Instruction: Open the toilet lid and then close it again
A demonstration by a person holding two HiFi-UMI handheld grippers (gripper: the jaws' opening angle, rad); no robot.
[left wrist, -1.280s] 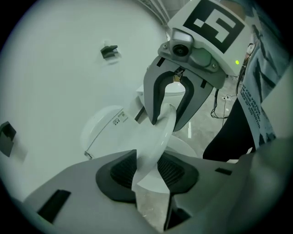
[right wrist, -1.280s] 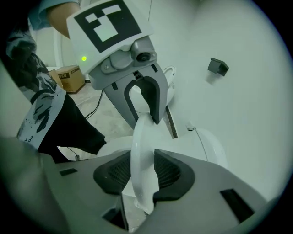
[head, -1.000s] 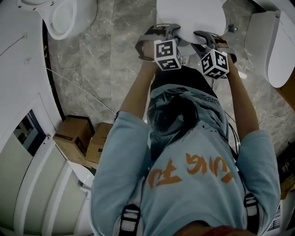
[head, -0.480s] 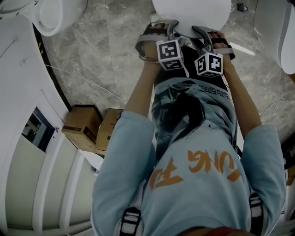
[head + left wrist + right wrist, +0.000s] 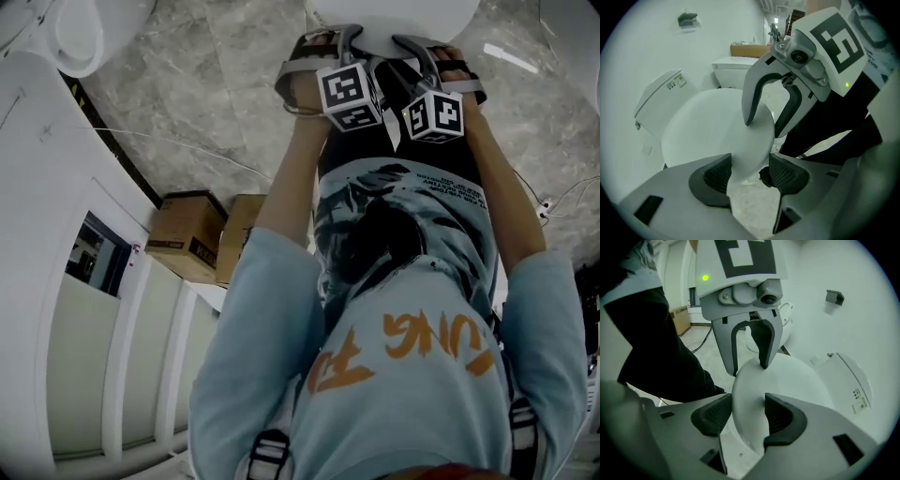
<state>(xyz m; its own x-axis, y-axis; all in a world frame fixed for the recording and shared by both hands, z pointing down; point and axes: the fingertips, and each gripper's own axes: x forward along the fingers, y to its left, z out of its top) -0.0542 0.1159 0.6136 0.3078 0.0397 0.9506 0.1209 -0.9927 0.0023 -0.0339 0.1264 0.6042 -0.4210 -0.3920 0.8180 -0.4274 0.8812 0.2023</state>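
Step in hand, as judged: letting go of the toilet lid (image 5: 717, 126), which lies near flat in front of the cistern (image 5: 658, 96), so the closing half looks nearly done.

Left tongs (image 5: 751, 171): jaws opening, front rim of the lid between them, with a gap showing at one pad. Right tongs (image 5: 747, 414): jaws opening, rim between them and pads close to it. No firm press is evident.

Recommendation: open both pairs evenly until the pads stand clear of the rim. Then draw straight back off the lid without lifting, so that it is neither dragged nor dropped.

Pose: both forearms reach out side by side and pitch steeply down to the lid. The left hand (image 5: 305, 89) and right hand (image 5: 459, 75) are close together at its near edge.
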